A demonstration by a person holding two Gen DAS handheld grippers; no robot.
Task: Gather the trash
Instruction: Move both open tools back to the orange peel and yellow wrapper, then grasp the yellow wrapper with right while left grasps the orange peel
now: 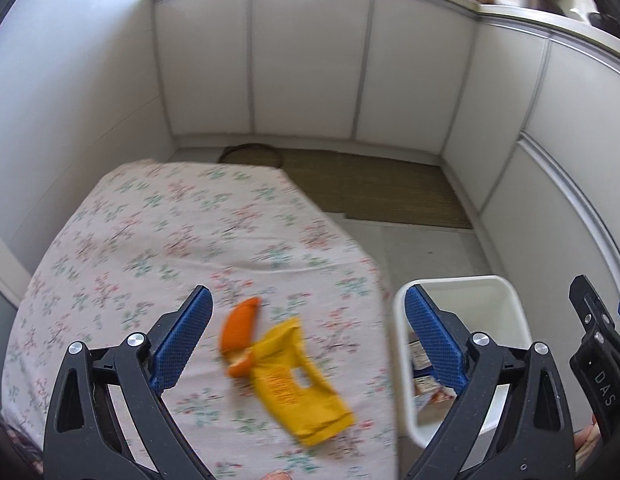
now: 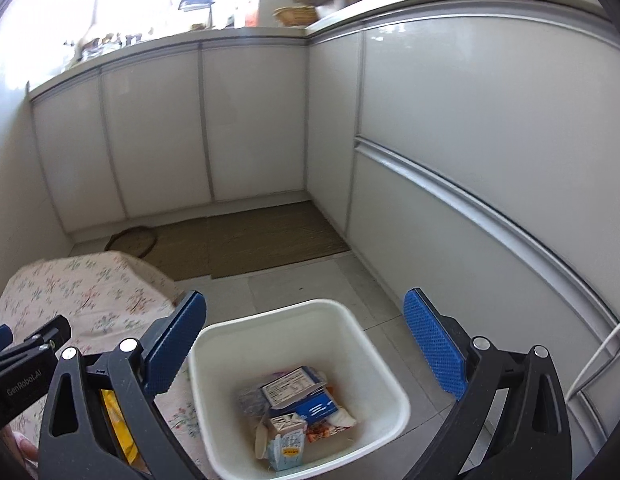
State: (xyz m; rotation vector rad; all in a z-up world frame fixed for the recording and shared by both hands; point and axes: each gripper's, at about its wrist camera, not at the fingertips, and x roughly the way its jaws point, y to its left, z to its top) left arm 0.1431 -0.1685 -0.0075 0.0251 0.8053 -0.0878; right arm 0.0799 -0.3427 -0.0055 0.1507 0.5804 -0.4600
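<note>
An orange peel [image 1: 240, 330] and a crumpled yellow wrapper [image 1: 300, 392] lie touching on the floral tablecloth [image 1: 150, 240]. My left gripper [image 1: 308, 304] is open above them, its jaws wide apart and empty. A white bin [image 2: 298, 380] stands on the floor just right of the table; it also shows in the left wrist view [image 1: 466, 292]. It holds several cartons and wrappers [image 2: 294, 408]. My right gripper [image 2: 304, 308] is open and empty above the bin. The yellow wrapper [image 2: 118, 428] shows partly behind my right gripper's left finger.
White cabinet fronts [image 2: 250, 120] close the far side and the right. A woven mat [image 2: 250, 240] lies on the tiled floor beyond the table. A white cord [image 2: 598, 352] hangs at the right. The counter top holds clutter [image 2: 302, 12].
</note>
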